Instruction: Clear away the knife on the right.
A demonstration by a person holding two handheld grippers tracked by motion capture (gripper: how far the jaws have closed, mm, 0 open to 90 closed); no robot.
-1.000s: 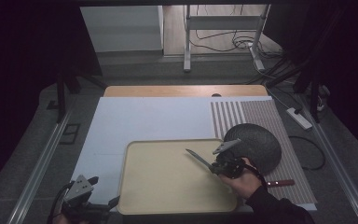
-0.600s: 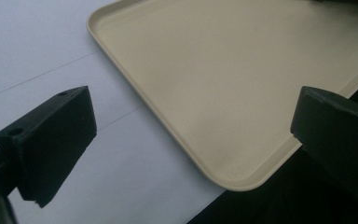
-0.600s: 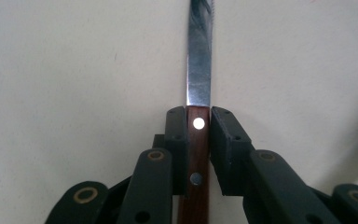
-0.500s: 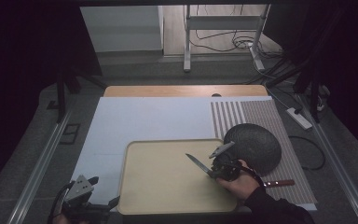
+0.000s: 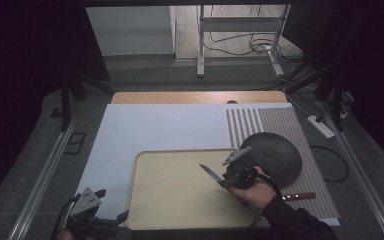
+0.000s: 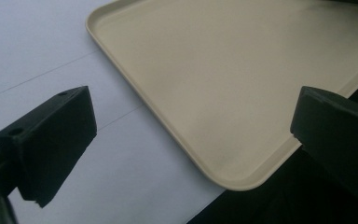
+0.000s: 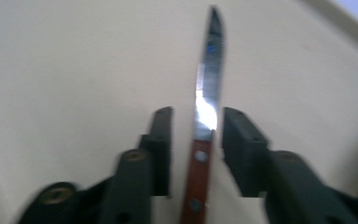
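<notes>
While my right claw (image 7: 193,140) hangs over the beige tray (image 5: 180,200), its two jaws stand a little apart on either side of a knife (image 7: 205,121), with a gap showing on each side where the wooden handle meets the blade, so they grip nothing. The knife runs straight out ahead of this claw, its riveted handle back between the jaws and its steel blade pointing forward over the tray's flat floor. In the high view my right hand (image 5: 255,192) sits behind the claw, and just beyond it a dark round dish (image 5: 275,155) lies on a striped mat (image 5: 280,122). A second knife (image 5: 300,196) lies on that mat beside my wrist.

My left claw (image 6: 191,140) has its jaws spread wide, holding nothing. Between and ahead of them is the tray's rounded near corner, lying on the white sheet (image 6: 28,42) that covers the desk (image 5: 195,97).
</notes>
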